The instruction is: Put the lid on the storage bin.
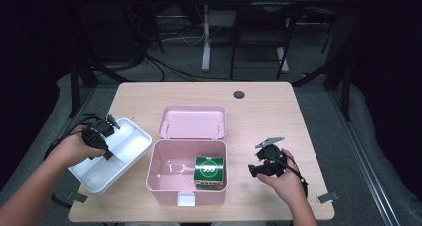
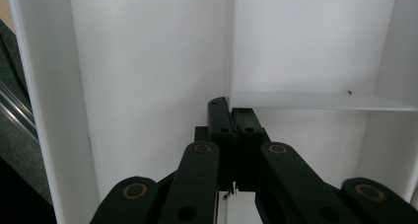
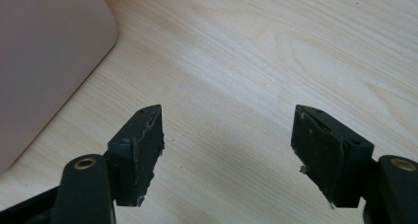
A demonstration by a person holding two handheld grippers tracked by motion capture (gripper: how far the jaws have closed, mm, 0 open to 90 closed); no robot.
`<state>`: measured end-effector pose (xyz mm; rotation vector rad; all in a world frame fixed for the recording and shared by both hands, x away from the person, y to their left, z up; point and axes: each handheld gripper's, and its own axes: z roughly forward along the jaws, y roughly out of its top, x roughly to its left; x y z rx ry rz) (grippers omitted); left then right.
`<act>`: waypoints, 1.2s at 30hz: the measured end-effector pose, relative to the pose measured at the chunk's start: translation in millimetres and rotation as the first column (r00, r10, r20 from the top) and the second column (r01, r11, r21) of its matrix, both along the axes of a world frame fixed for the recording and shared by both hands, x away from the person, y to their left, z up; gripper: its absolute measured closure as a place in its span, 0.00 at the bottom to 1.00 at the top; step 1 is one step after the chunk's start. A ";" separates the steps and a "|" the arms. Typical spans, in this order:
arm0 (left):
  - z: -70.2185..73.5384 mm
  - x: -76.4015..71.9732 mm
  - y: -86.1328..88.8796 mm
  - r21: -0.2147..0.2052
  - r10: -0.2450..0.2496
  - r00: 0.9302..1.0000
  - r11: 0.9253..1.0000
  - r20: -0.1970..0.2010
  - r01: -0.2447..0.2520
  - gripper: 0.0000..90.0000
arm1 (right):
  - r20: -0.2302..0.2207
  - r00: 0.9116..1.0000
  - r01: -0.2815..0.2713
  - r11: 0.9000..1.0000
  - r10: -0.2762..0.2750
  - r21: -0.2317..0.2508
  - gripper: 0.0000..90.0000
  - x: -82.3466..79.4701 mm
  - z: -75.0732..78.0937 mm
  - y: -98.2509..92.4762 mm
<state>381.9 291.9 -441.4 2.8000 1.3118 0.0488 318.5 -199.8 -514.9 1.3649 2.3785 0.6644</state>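
White tray (image 1: 112, 159), left of frame, pinched at divider by left gripper (image 2: 231, 116); thin-edge grip, slip and tilt risked. Right gripper (image 3: 226, 145) held open, empty.

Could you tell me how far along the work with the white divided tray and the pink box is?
Done: the pink plastic box stands open, a green carton inside. In hand: the left gripper, jaws shut on a divider of the white plastic tray. Left, probably: placing the tray into the box; the right gripper waits open over the wooden table.
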 end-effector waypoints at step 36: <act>52.2 -14.8 -79.0 0.010 -0.340 0.940 0.940 0.032 0.340 0.99 | -0.013 1.000 -0.008 1.000 0.007 -0.006 0.32 -0.1 -2.4 2.1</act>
